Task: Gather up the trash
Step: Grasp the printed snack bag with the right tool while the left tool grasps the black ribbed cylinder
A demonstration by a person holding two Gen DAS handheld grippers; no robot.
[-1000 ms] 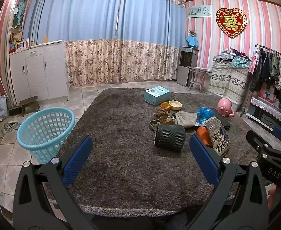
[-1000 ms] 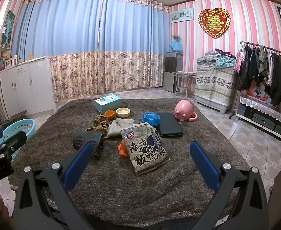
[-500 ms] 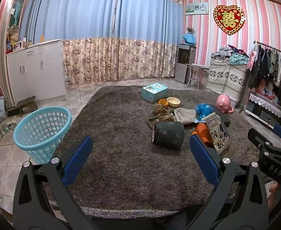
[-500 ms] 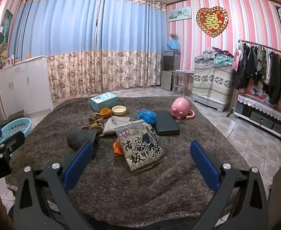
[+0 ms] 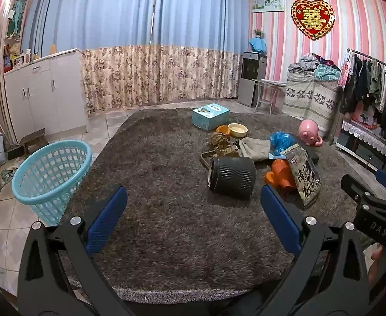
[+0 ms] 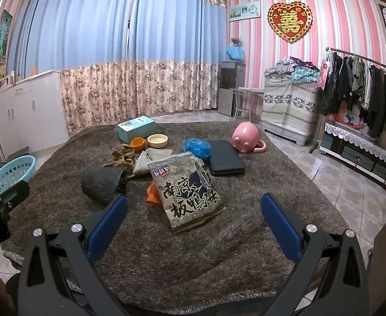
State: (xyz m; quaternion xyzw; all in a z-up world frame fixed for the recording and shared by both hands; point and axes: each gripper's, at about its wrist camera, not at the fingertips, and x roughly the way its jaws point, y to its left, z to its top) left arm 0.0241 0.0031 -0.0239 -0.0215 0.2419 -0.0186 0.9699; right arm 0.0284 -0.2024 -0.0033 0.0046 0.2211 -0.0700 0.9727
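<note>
I am holding both tools empty: the left hand-held gripper (image 5: 193, 216) and the right hand-held gripper (image 6: 193, 218) are spread wide above the shaggy rug (image 5: 161, 184). Nothing looks collected yet. The crinkled snack bag (image 6: 187, 187) is lying at frame centre; the perforated plastic basket (image 5: 50, 173) is waiting at left.

Surface: a shaggy grey-brown rug (image 6: 193, 258) is covering a tiled floor (image 6: 345, 184)
Landmark: a printed snack bag (image 6: 187, 192) is lying flat mid-rug
Left of bag: a dark ribbed cup (image 6: 103, 184) is lying on its side
Touching bag: an orange piece (image 6: 152, 196) is peeking from under its left edge
Behind bag: a blue wrapper (image 6: 196, 147), a black case (image 6: 225, 158), a beige cloth (image 6: 150, 158)
Farther back: a teal box (image 6: 136, 127), a cream bowl (image 6: 157, 140), a pink pig (image 6: 245, 137)
Far left, off rug: a turquoise basket (image 5: 50, 176) is standing on the tiles
</note>
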